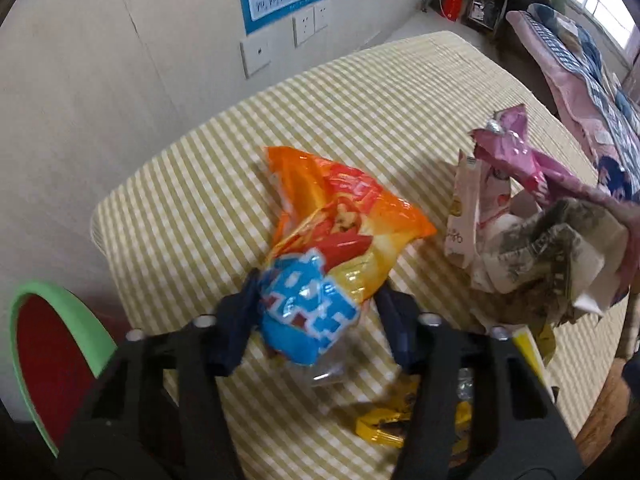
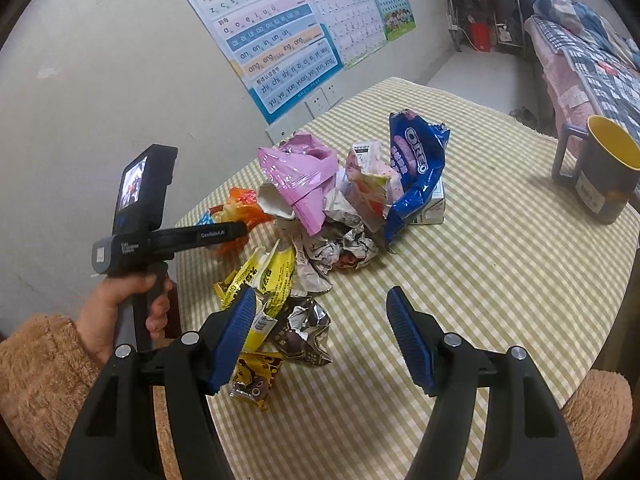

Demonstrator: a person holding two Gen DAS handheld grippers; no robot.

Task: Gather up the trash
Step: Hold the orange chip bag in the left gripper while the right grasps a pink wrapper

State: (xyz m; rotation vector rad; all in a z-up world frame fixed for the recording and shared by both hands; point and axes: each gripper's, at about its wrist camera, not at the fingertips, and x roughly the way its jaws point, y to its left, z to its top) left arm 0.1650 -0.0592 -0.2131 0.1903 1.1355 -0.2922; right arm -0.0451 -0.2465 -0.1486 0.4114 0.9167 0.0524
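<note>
Home, lived-in bedroom: bed [image 2: 592, 60] with patchwork quilt by window, pinyin poster [image 2: 272, 40] on wall (child's learning chart), checked-cloth table [image 2: 500, 260].

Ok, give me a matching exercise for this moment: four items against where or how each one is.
Items:
1. orange snack bag
2. Oreo bag
3. mug
4. right gripper

States:
A. apart from the pile, near the table's far right edge
B. open, holding nothing
C. between the left gripper's blue pads
D. draped over a small carton

Pairs: 1-C, 2-D, 3-A, 4-B
</note>
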